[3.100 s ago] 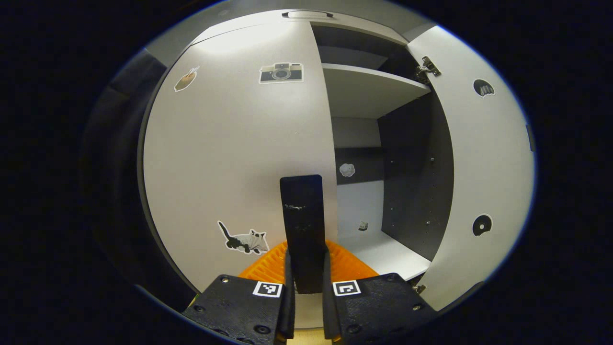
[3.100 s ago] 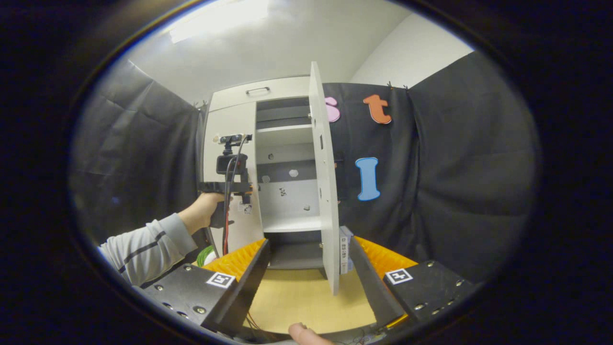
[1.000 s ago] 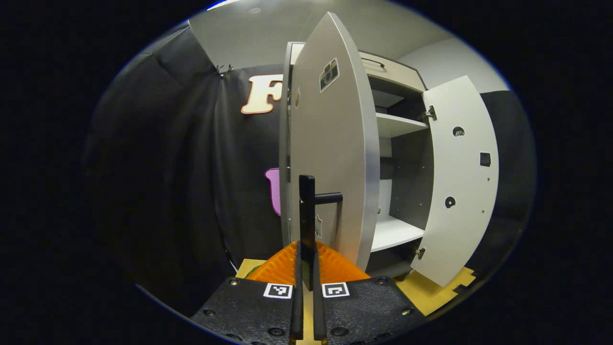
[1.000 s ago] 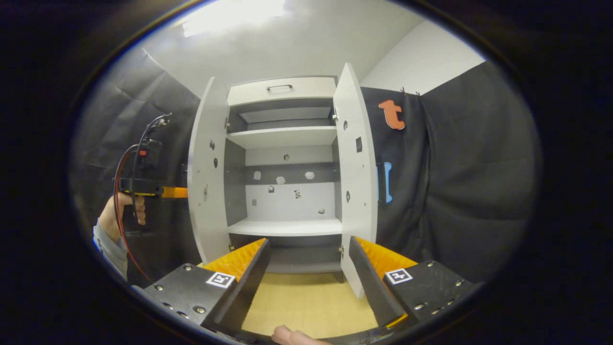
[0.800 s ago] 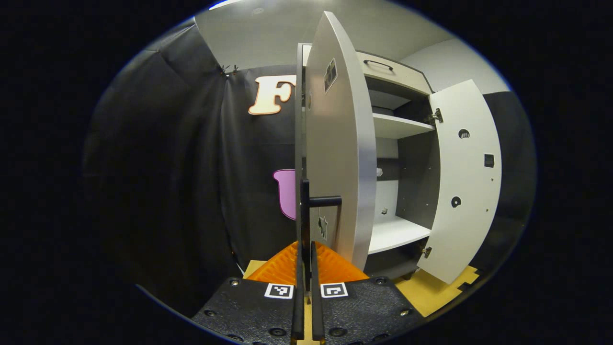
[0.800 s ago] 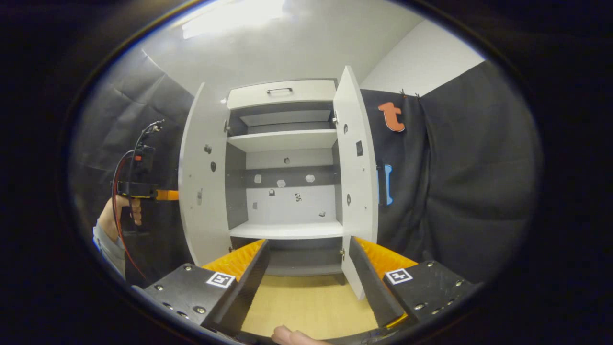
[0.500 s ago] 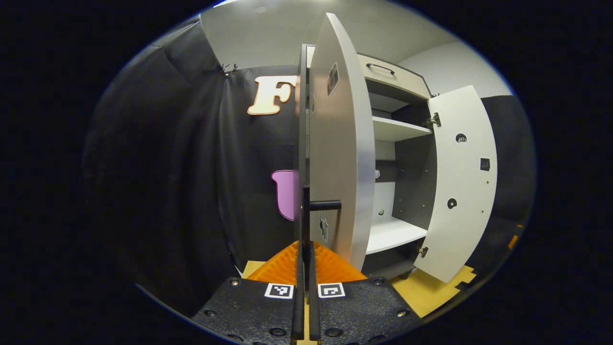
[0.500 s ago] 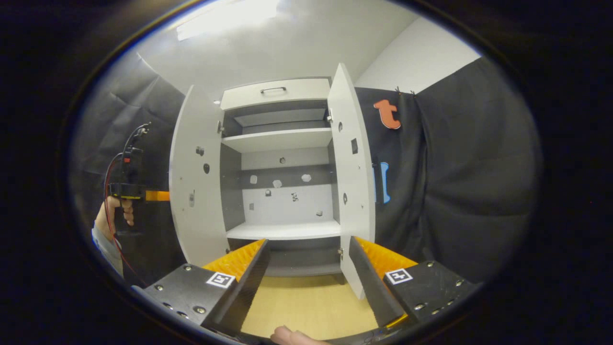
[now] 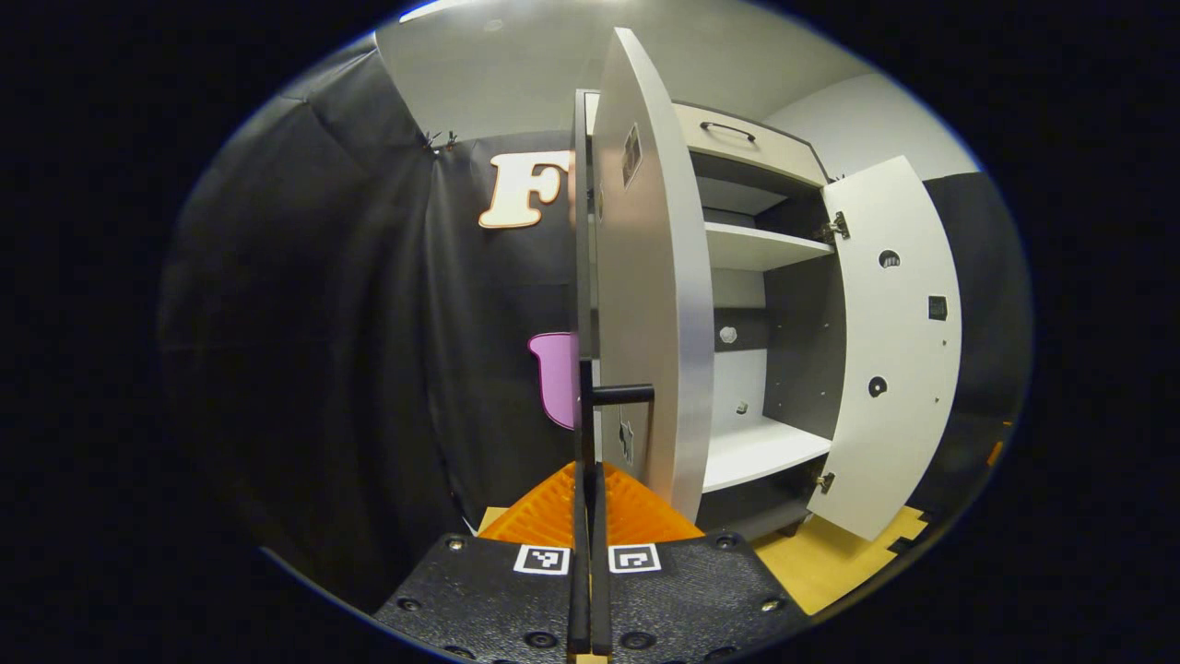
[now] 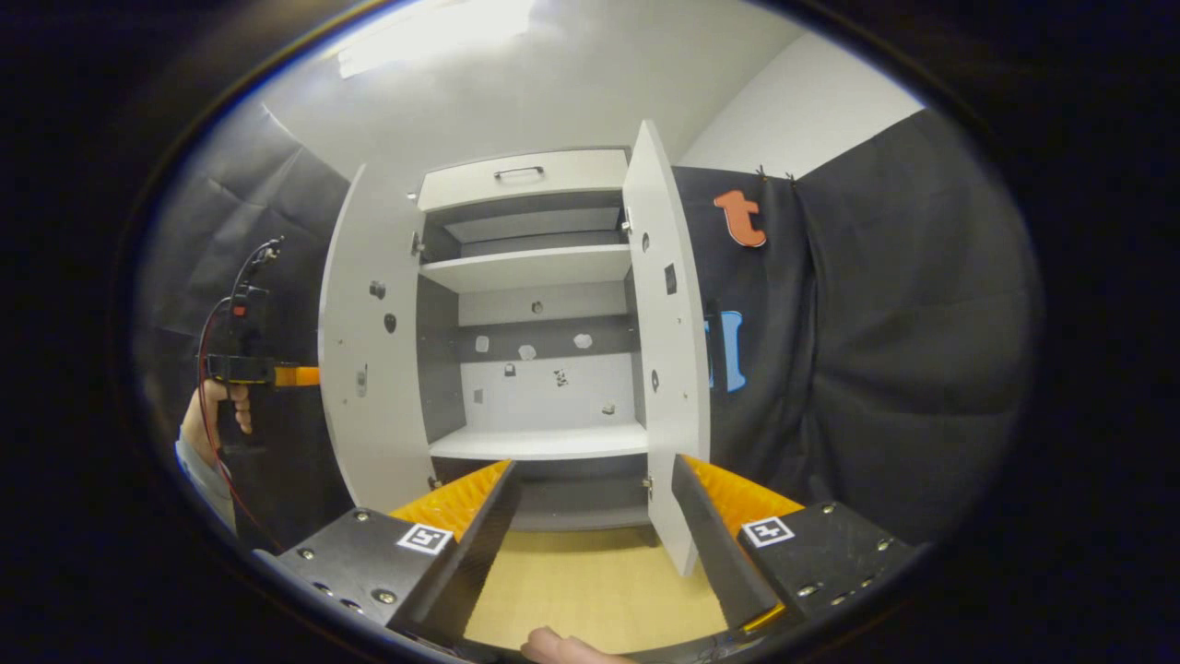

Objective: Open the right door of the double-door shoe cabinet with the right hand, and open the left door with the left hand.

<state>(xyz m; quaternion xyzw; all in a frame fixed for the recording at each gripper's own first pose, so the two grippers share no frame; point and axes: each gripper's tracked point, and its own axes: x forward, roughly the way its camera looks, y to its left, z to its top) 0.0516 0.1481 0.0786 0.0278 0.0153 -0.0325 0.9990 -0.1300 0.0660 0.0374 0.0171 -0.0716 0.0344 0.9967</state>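
shoe cabinet (image 10: pixel 539 304): seen straight ahead of the right gripper's fingers, shelves exposed. right door (image 10: pixel 668 341): swung open, standing above the right-hand finger, untouched. right gripper (image 10: pixel 590 516): fingers spread wide, nothing held. left door (image 9: pixel 650 295): swung wide, edge-on just right of the fingers. left gripper (image 9: pixel 587 498): fingers closed tight on the door's handle (image 9: pixel 590 406). task judged nearly done; only release of the handle is judged left.

Bright ceiling light (image 10: pixel 433 32) glares overhead; both fisheye views stay sharp, bending strongly at edges.
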